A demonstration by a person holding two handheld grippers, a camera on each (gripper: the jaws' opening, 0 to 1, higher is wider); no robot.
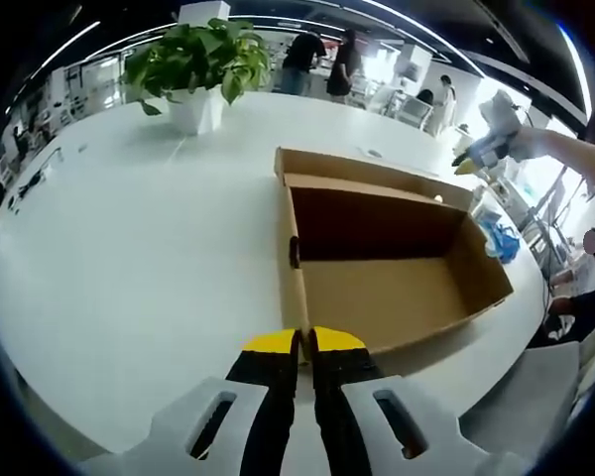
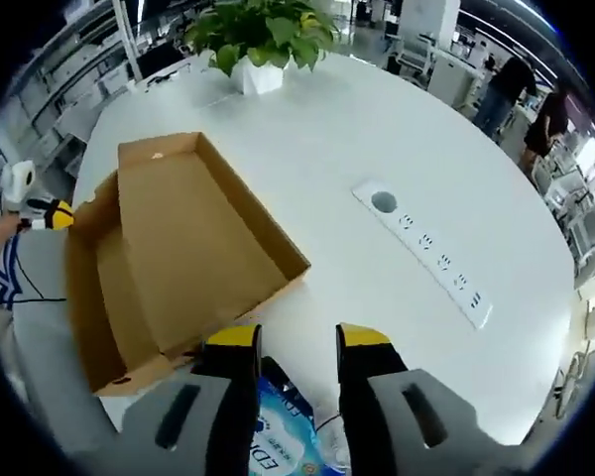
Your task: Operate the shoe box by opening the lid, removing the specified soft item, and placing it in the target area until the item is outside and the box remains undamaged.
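Nearby: potted plant (image 2: 263,45), power strip (image 2: 426,248); left jaws clenched on shoe box (image 1: 387,268) rim, right jaws released.

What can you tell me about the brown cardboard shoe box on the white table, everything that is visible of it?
The brown cardboard shoe box is open, its lid folded back flat beside the tray, and the tray looks empty. It rests on the round white table. Its walls look plain, creased at the folds, with no tear that I can see. The left hand-held gripper, jaws closed together, pinches the rim of its near wall. A blue and white soft packet lies outside the box, near one corner.
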